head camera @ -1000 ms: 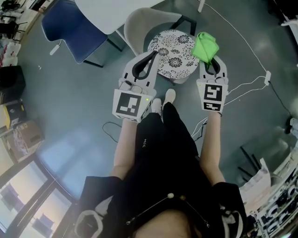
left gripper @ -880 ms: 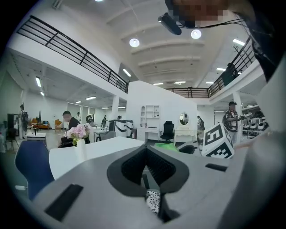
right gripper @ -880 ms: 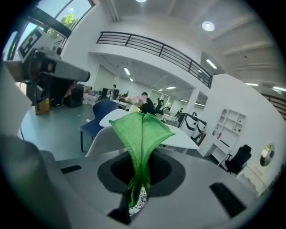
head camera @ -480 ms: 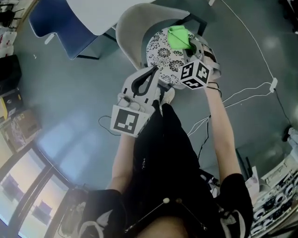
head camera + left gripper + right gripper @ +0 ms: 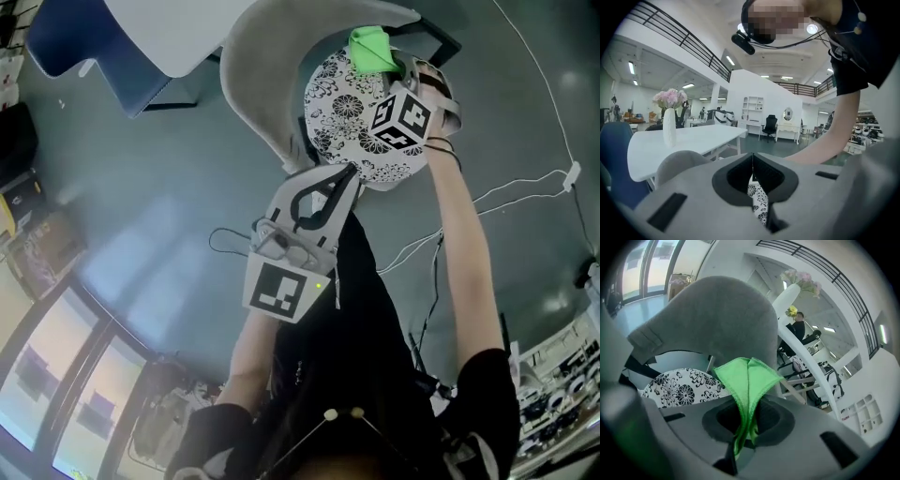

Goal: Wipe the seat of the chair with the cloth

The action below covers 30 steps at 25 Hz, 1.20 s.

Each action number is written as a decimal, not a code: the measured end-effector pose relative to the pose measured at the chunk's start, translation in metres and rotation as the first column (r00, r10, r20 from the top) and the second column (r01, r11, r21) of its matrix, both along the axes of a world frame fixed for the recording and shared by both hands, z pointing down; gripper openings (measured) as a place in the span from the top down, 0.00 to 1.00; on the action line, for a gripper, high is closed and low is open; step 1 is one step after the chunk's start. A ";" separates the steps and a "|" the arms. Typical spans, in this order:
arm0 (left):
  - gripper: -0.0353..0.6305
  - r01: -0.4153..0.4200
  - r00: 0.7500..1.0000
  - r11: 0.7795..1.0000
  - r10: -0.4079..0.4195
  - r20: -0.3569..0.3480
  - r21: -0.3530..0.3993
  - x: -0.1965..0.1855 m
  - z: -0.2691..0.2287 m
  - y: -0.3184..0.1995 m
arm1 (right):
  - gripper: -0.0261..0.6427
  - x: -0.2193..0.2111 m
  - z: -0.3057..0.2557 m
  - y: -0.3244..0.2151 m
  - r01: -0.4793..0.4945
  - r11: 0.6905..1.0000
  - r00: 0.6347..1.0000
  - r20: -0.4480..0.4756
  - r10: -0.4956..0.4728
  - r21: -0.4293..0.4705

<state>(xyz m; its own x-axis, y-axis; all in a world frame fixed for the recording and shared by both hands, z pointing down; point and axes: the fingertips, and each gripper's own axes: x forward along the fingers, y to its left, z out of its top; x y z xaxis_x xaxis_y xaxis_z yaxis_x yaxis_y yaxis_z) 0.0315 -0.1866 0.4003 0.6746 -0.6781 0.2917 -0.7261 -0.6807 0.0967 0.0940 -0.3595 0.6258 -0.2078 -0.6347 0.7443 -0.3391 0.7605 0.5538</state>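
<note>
The green cloth is clamped by its bunched end in the jaws of the right gripper. Its folded free part sticks out ahead of them, long axis running from the gripper toward the backrest. It sits over the rear edge of the patterned seat; contact cannot be told. Most of the seat lies frontward of the cloth, so the wipe probably draws that way. The left gripper, jaws together on nothing, hovers by the seat's front edge.

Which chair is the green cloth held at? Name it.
The grey chair with the floral seat: the right gripper holds the green cloth at it. The blue chair stands apart at upper left.
</note>
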 end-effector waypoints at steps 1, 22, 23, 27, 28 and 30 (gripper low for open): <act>0.94 0.009 1.000 1.000 -0.009 -0.003 0.012 -0.002 0.007 -0.004 | 0.89 -0.003 0.007 -0.005 0.015 1.000 1.000 -0.011 -0.015 0.005; 0.94 0.161 0.987 0.985 -0.159 -0.029 0.060 -0.057 0.043 -0.035 | 0.89 -0.072 0.098 0.075 0.234 0.965 0.971 -0.017 -0.237 -0.121; 0.94 0.157 0.987 0.986 -0.155 -0.030 0.060 -0.057 0.043 -0.034 | 0.89 -0.073 0.100 0.084 0.229 0.964 0.973 -0.006 -0.232 -0.133; 0.94 0.138 0.990 0.988 -0.137 -0.032 0.064 -0.056 0.042 -0.035 | 0.89 -0.070 0.107 0.123 0.188 0.960 0.982 0.069 -0.178 -0.207; 0.94 0.139 0.990 0.988 -0.137 -0.035 0.063 -0.055 0.042 -0.036 | 0.89 -0.069 0.110 0.134 0.187 0.957 0.982 0.079 -0.173 -0.224; 0.94 0.144 0.989 0.988 -0.142 -0.046 0.057 -0.055 0.043 -0.038 | 0.89 -0.065 0.117 0.155 0.198 0.948 0.980 0.080 -0.184 -0.249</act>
<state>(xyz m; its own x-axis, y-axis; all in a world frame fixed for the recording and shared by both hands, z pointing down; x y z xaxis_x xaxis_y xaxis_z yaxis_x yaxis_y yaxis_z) -0.0237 -0.2245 0.4429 0.5802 -0.7839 0.2212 -0.8126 -0.5757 0.0912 0.0288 -0.2040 0.7425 -0.3517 -0.3697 0.8600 -0.1982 0.9273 0.3175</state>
